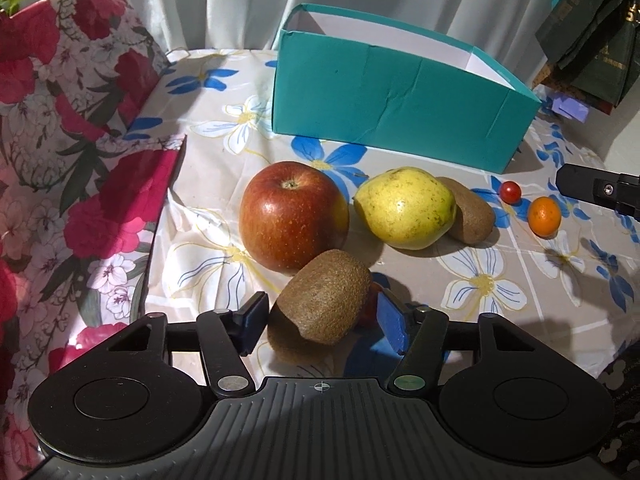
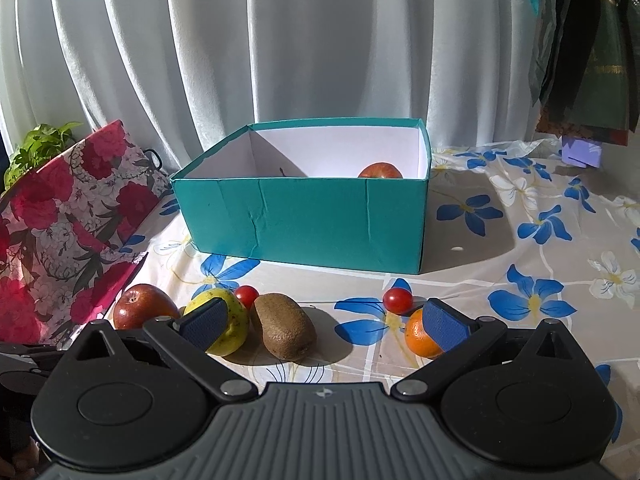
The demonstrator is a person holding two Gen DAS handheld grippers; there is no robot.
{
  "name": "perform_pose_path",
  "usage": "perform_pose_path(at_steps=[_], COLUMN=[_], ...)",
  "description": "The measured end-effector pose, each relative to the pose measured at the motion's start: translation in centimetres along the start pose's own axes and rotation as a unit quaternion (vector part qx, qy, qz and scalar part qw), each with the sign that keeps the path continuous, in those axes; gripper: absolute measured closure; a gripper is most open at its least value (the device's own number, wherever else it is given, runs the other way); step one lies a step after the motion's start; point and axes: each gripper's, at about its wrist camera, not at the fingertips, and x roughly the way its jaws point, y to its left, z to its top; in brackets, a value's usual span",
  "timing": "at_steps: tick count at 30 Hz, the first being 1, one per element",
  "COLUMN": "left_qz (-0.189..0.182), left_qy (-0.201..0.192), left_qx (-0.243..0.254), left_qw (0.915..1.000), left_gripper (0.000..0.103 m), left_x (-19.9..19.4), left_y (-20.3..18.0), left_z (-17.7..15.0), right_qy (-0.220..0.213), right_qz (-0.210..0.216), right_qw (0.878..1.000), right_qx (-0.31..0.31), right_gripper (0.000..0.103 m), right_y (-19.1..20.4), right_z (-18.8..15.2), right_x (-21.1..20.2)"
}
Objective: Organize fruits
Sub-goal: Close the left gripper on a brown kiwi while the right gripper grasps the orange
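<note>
A brown kiwi (image 1: 324,296) lies between the blue pads of my left gripper (image 1: 322,312); small gaps show on both sides, and a cherry tomato (image 1: 370,308) peeks out by the right pad. Behind it sit a red apple (image 1: 292,220), a yellow pear (image 1: 404,208), a second kiwi (image 1: 472,216), another cherry tomato (image 1: 511,192) and a small orange (image 1: 544,216). My right gripper (image 2: 325,326) hangs open above the second kiwi (image 2: 284,326), its right pad in front of the orange (image 2: 420,336). The teal box (image 2: 304,220) holds another red apple (image 2: 380,170).
A floral red bag (image 1: 80,140) lines the table's left side. White curtains (image 2: 280,40) hang behind the box. Dark bags (image 1: 592,32) hang at the far right. The flowered tablecloth (image 2: 520,240) stretches to the right of the box.
</note>
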Motion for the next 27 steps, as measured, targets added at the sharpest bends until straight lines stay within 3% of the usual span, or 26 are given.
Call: perform_pose_path(at_steps=[11,19,21,25,27], left_qz=[-0.007,-0.031,-0.031,-0.026,-0.023], left_qy=[0.007,-0.024,-0.026,-0.025,-0.022], left_qx=[-0.013,0.003,0.007,0.015,0.015], left_qw=[0.9999,0.9992,0.9991,0.9992,0.9994], left_gripper=[0.046,0.046,0.046,0.046,0.046], left_x=[-0.9,-3.4,-3.6,-3.6,-3.5], left_y=[0.4,-1.3,-1.7,-2.1,-2.0], left_z=[0.1,2.0,2.3,2.7,2.8], right_qy=[0.003,0.006,0.01,0.044,0.06], right_qz=[-0.009,-0.076,-0.093,-0.119,-0.122], right_qw=[1.0,0.997,0.996,0.992,0.99], right_qx=[-0.003,0.009,0.009,0.008,0.023], right_gripper=[0.0,0.001,0.009,0.016,0.025], right_y=[-0.4,-3.0,-3.6,-4.4,-4.9], right_z=[-0.2,-0.8,-1.0,-1.3,-1.5], right_x=[0.2,2.1,2.9,5.2,6.2])
